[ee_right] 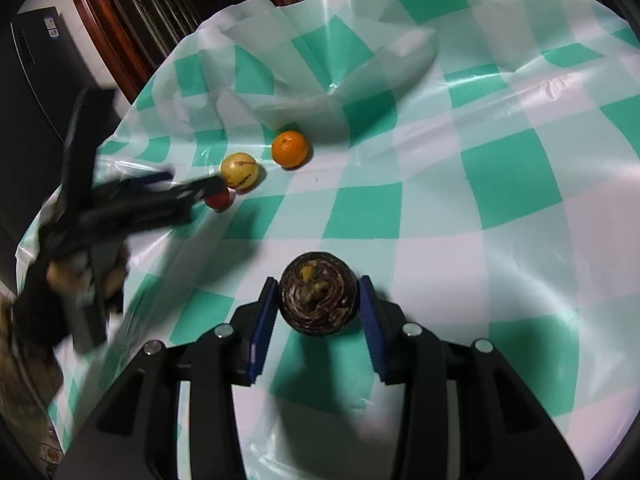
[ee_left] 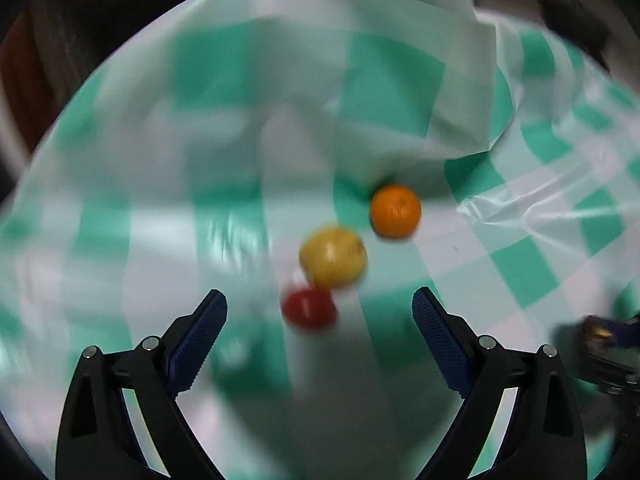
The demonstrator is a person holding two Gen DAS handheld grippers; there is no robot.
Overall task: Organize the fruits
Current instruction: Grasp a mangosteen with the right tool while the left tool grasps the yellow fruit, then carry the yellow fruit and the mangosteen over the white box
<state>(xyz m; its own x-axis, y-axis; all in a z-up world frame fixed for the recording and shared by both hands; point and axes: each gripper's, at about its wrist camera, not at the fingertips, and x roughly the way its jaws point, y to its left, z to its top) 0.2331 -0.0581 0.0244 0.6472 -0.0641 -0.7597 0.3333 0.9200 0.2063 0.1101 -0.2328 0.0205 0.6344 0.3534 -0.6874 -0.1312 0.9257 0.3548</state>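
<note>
An orange [ee_left: 395, 211], a yellow fruit [ee_left: 333, 258] and a small red fruit [ee_left: 309, 308] lie in a row on the green-and-white checked cloth. My left gripper [ee_left: 320, 304] is open, with the red fruit between its fingertips; the view is blurred. In the right wrist view the same orange [ee_right: 290, 149], yellow fruit [ee_right: 239, 171] and red fruit [ee_right: 218, 199] sit at the left, with the left gripper [ee_right: 188, 186] beside them. My right gripper [ee_right: 318, 284] is shut on a dark brown round fruit [ee_right: 318, 298], above the cloth.
The plastic tablecloth [ee_right: 440, 200] is wrinkled and folded up behind the orange [ee_right: 304, 76]. A wooden chair [ee_right: 132, 20] and a dark appliance [ee_right: 44, 80] stand beyond the table's far left edge.
</note>
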